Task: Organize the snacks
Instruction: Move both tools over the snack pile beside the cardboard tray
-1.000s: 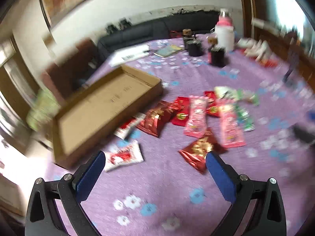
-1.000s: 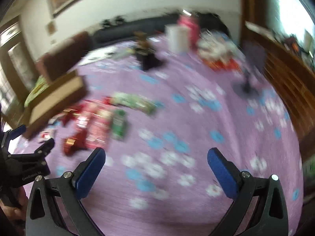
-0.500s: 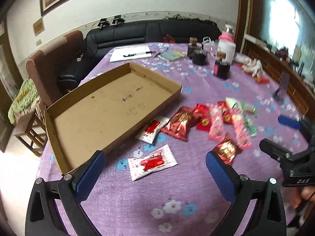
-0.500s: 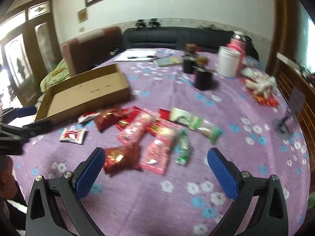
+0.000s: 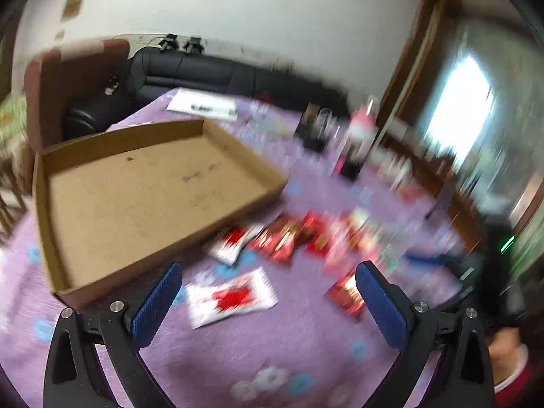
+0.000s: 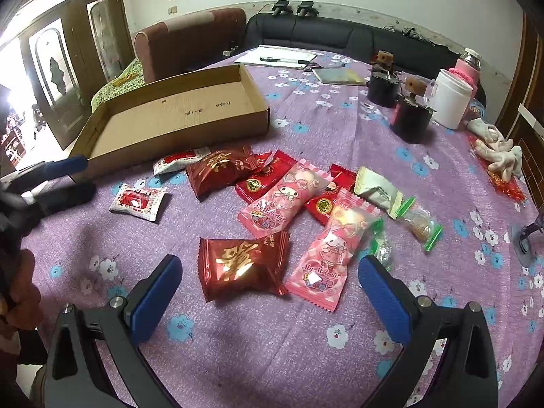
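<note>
Both claws, the right gripper (image 6: pixel 270 285) and left gripper (image 5: pixel 268 292), are hovering wide open and holding nothing, while every snack packet (image 6: pixel 243 267) is lying on the purple tablecloth (image 6: pixel 340 357) beside the bare cardboard tray (image 6: pixel 176 108), so sorting is looking barely started.

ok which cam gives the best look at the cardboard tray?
Right wrist: the cardboard tray is sharp, whole, visibly empty, with the snacks beside it. Left wrist shows it larger and closer, but motion-blurred.
</note>
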Action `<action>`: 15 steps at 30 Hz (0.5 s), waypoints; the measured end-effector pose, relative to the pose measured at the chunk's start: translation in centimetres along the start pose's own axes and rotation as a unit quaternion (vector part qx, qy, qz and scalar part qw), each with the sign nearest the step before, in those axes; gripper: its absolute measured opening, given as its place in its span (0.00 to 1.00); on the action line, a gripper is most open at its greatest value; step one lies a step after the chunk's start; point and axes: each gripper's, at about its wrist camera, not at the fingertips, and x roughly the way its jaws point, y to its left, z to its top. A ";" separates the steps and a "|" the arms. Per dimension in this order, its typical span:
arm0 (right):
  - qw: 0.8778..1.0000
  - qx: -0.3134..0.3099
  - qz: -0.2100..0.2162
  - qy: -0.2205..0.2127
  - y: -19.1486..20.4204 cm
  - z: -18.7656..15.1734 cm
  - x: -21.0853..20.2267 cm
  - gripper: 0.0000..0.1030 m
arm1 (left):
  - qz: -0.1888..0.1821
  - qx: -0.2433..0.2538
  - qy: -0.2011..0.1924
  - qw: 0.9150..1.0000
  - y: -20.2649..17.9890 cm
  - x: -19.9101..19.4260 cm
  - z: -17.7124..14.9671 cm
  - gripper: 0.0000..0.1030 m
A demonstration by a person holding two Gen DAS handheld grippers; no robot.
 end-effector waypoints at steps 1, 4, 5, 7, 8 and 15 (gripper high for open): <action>1.000 -0.005 0.000 0.001 0.1 0.0 0.1 1.00 | -0.007 -0.023 -0.002 1.000 0.6 0.1 0.3 1.00; 1.000 -0.014 -0.005 0.004 0.2 0.1 0.3 1.00 | 0.024 -0.035 0.067 0.997 1.5 2.0 1.0 1.00; 1.000 -0.014 -0.003 0.007 0.2 0.1 0.4 1.00 | 0.028 -0.036 0.113 0.993 1.6 3.2 1.1 1.00; 1.000 -0.014 -0.003 0.007 0.2 0.0 0.5 1.00 | 0.032 -0.047 0.155 0.986 2.0 4.7 0.7 1.00; 1.000 -0.015 -0.002 0.010 0.3 0.0 0.7 1.00 | 0.033 -0.059 0.152 0.986 2.1 5.0 0.6 0.99; 1.000 -0.024 0.002 0.020 0.7 -0.1 1.6 1.00 | 0.071 0.108 0.147 0.981 -2.4 5.9 0.2 0.99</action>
